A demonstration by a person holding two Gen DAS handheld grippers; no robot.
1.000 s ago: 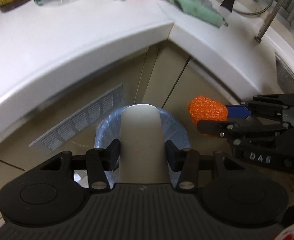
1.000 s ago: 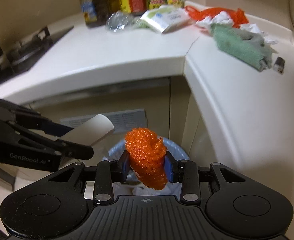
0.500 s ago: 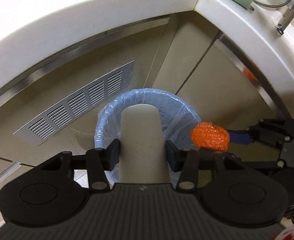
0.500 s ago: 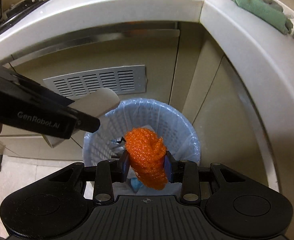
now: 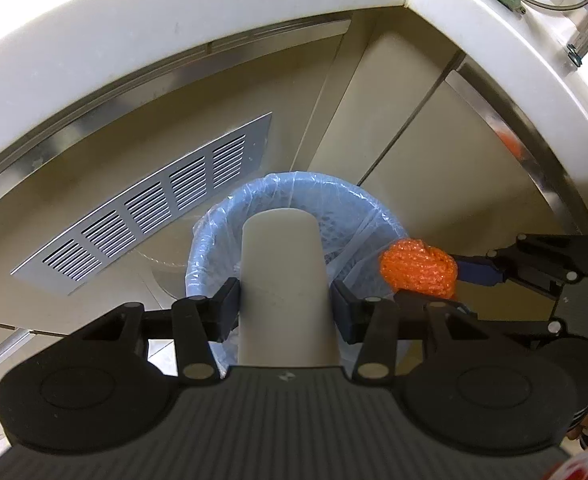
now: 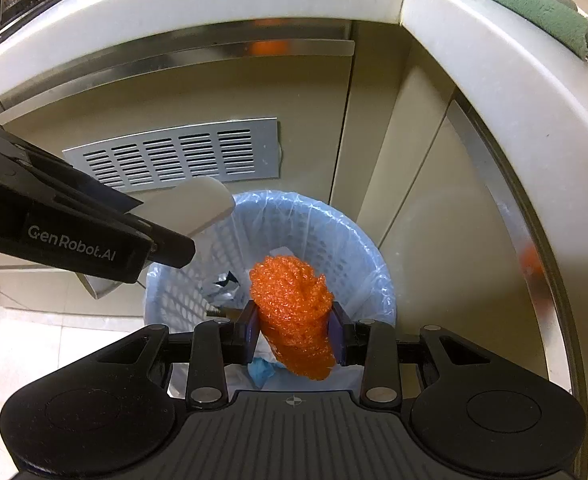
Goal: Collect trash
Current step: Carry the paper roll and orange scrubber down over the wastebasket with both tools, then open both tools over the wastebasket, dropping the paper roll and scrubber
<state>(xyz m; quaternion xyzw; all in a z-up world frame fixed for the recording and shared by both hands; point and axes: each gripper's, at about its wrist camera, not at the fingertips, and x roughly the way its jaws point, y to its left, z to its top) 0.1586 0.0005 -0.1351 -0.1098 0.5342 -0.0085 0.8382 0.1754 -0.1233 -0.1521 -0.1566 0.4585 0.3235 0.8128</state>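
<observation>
Both claws sank below the counter (image 5: 134,40), over the bin (image 6: 334,232).

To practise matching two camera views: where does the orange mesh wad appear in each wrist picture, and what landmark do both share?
Left wrist view: orange mesh wad at middle right, clamped in the right gripper.
Right wrist view: wad at lower centre, above the bin.
Shared landmark: the blue-lined trash bin below the metal vent grille.

One bin (image 6: 366,248), one cup (image 5: 284,280), one orange net wad (image 6: 294,312), one vent grille (image 6: 174,156).
</observation>
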